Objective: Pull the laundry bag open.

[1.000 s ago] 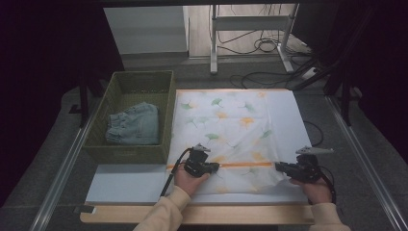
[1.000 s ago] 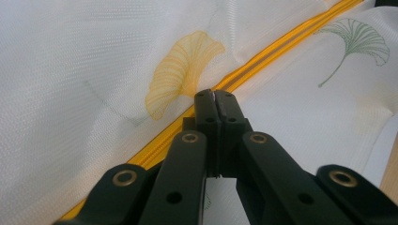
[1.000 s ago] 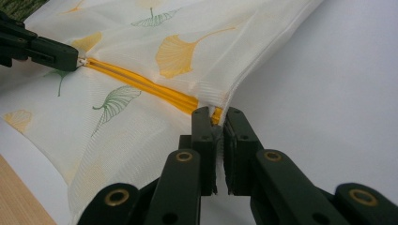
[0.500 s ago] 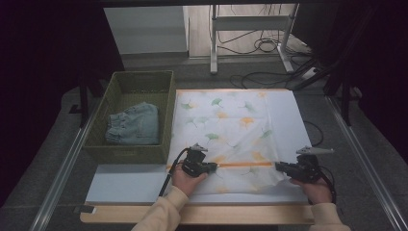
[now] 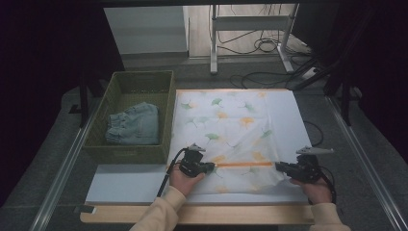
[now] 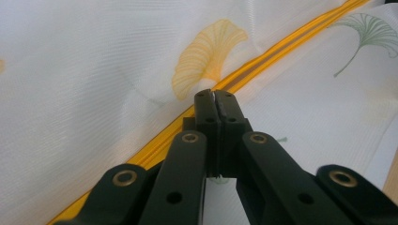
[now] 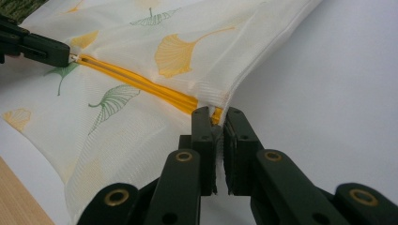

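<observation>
The mesh laundry bag [image 5: 235,130] is white and sheer, printed with ginkgo leaves in orange, yellow and green; in the left gripper view one pale orange leaf sits at 12 o'clock of the jaws. Its zipper [image 5: 245,164] is bright orange-yellow. Both the left hand-held gripper [image 5: 211,168] and the right hand-held gripper [image 5: 279,166] are black, with brass-coloured rivets. The basket [image 5: 166,139] at 9 o'clock of the bag is olive green; the folded garment [image 5: 134,124] inside is faded blue-grey denim. The worktop [image 5: 125,178] is white with a light wood edge.
</observation>
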Demonstrator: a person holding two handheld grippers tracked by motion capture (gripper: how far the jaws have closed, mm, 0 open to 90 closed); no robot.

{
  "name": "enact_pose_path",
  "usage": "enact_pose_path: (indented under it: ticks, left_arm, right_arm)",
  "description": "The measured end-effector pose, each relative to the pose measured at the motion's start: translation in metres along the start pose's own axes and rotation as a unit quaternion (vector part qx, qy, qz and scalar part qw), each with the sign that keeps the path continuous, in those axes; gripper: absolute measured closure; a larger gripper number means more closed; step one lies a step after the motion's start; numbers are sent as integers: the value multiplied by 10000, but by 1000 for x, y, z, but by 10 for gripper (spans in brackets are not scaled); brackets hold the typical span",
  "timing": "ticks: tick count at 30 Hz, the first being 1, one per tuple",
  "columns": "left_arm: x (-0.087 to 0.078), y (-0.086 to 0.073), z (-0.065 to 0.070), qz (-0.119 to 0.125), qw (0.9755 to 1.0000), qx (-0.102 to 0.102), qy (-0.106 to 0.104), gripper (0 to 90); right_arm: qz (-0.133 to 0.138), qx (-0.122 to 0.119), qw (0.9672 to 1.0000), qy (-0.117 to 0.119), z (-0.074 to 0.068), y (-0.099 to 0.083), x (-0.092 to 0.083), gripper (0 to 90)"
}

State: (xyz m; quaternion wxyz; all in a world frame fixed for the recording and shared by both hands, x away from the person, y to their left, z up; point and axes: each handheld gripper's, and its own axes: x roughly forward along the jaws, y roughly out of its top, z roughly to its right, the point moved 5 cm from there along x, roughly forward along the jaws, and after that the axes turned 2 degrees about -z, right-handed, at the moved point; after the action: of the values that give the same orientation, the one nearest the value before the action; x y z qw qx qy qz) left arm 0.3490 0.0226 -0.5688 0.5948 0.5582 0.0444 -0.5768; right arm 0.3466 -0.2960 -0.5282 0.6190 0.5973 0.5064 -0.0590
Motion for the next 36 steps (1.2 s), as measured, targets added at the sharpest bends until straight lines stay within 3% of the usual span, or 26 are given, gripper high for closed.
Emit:
enact_pose_path:
  ticks: [25,36]
  left_arm:
    - [-19,-11,-18,60,9997,-90,210,900]
    - [-23,-15,-22,99,9997,-139,202,899]
  right_arm:
    - [-5,5,10000,-36,0,0,0,836]
    - [-11,-3,10000,-37,0,0,1,836]
